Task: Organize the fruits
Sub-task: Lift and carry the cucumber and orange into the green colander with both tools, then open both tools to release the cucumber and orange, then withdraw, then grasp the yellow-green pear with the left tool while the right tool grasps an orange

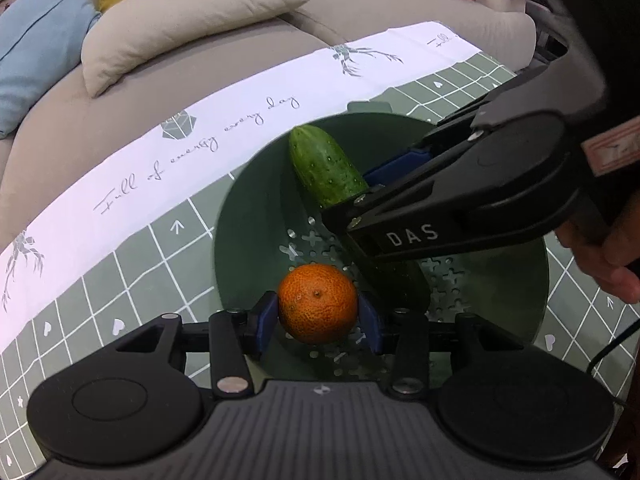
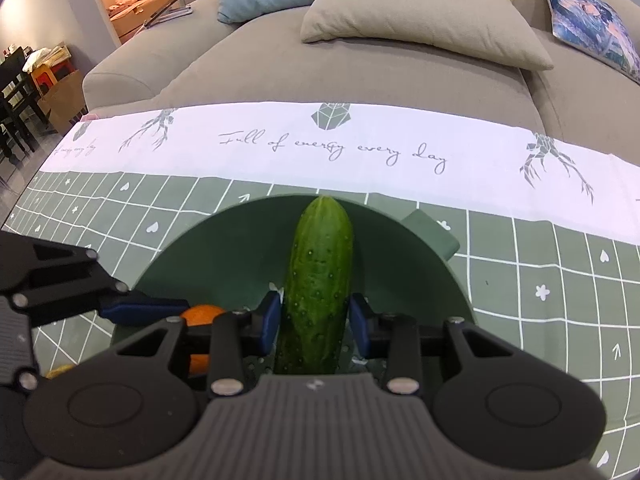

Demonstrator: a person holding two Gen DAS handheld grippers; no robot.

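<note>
In the left wrist view, the left gripper (image 1: 318,320) sat at the lower middle of the frame, its blue pads partly closed and pressing on either side of an orange (image 1: 317,303). The orange hung over the perforated floor of a green bowl (image 1: 248,216), whether touching it or just above could not be told. A cucumber (image 1: 326,170) slanted from the upper middle of the bowl down toward the right, where the right gripper (image 1: 378,188) came in from the right edge and covered its lower part. A hand (image 1: 608,256) showed at the right edge behind that gripper. The bowl stood on a green checked tablecloth (image 1: 120,280) with a white printed border, and a grey sofa (image 1: 200,80) with cushions filled the upper frame.

In the right wrist view, the right gripper (image 2: 314,322) was in the lower middle, its pads narrowly set and clamped on the cucumber (image 2: 320,276), which pointed up the frame toward the far rim of the bowl (image 2: 224,248). The left gripper (image 2: 144,308) reached in from the left edge (only one blue finger showed clearly), with a sliver of the orange (image 2: 202,314) beside it.
</note>
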